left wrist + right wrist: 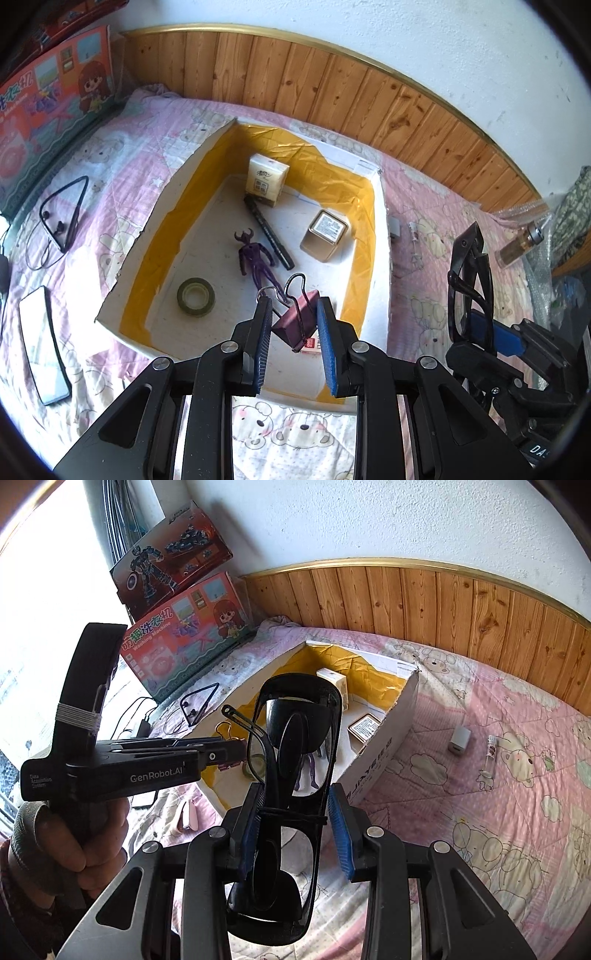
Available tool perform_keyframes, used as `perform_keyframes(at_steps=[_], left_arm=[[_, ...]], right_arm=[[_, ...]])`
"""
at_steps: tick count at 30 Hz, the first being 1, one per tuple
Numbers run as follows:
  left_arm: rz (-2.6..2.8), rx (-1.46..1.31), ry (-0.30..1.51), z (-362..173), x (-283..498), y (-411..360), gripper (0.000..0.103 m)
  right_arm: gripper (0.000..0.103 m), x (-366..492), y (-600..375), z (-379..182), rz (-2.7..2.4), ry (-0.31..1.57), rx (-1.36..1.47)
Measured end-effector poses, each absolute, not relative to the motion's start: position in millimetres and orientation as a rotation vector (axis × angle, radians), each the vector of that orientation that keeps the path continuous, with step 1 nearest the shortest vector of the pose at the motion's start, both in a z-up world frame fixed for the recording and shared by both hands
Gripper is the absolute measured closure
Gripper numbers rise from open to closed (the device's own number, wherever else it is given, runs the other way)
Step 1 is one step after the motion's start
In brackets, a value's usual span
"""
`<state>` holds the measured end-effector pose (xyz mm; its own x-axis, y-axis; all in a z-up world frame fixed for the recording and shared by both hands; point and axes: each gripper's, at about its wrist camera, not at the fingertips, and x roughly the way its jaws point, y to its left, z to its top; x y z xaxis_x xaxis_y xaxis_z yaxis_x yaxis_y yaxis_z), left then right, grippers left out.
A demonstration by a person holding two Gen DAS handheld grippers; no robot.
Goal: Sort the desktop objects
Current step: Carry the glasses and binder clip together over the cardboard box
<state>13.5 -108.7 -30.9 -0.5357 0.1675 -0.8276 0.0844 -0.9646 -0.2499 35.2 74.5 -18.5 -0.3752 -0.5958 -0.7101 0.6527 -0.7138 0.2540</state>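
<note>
Two toy boxes lean at the bed's head: the orange washing-machine box (pixel 184 642) and above it a dark robot box (pixel 170 550). You work over a bed, its pink bear-print quilt (pixel 436 280) running to a wood-panelled wall (pixel 332 85) with white plaster above.

Your cardboard box (pixel 364 236), yellow-lined and open, lies on the quilt and holds a tissue pack (pixel 266 180), a gold tin (pixel 325 235), a black pen (pixel 268 232), a purple figure (pixel 255 258) and a tape roll (pixel 196 296).

Your left tongs (pixel 293 325) stand partly open over the box's near end; the maroon binder clip (pixel 295 323) sits between the pads, touching the left one, though you cannot tell whether it is gripped. Your right tongs (pixel 295 819) hold black glasses (pixel 291 775) upright, the left pad against the frame, the right pad slightly apart; the lenses block much of the box behind.

Left of the box lie a phone (pixel 44 343) and a neckband earphone (pixel 62 214); right of it, well apart, a grey charger (pixel 460 740) and a small vial (pixel 490 757). A pink item (pixel 188 816) is half hidden behind your left tongs.
</note>
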Motion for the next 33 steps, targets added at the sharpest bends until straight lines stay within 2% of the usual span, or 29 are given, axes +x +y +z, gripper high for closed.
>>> perform_keyframes(at_steps=[11, 21, 33], left_arm=[[2.672, -1.524, -0.461, -39, -5, -119, 0.078], [2.691, -1.574, -0.626, -54, -27, -156, 0.078], [2.770, -1.639, -0.537, -63, -52, -162, 0.078]], right_arm=[[0.066, 6, 56, -28, -2.088, 0.053, 1.112], [0.066, -16, 19, -40, -2.068, 0.048, 1.150], [0.066, -33, -11, -63, -2.069, 0.111, 1.202]])
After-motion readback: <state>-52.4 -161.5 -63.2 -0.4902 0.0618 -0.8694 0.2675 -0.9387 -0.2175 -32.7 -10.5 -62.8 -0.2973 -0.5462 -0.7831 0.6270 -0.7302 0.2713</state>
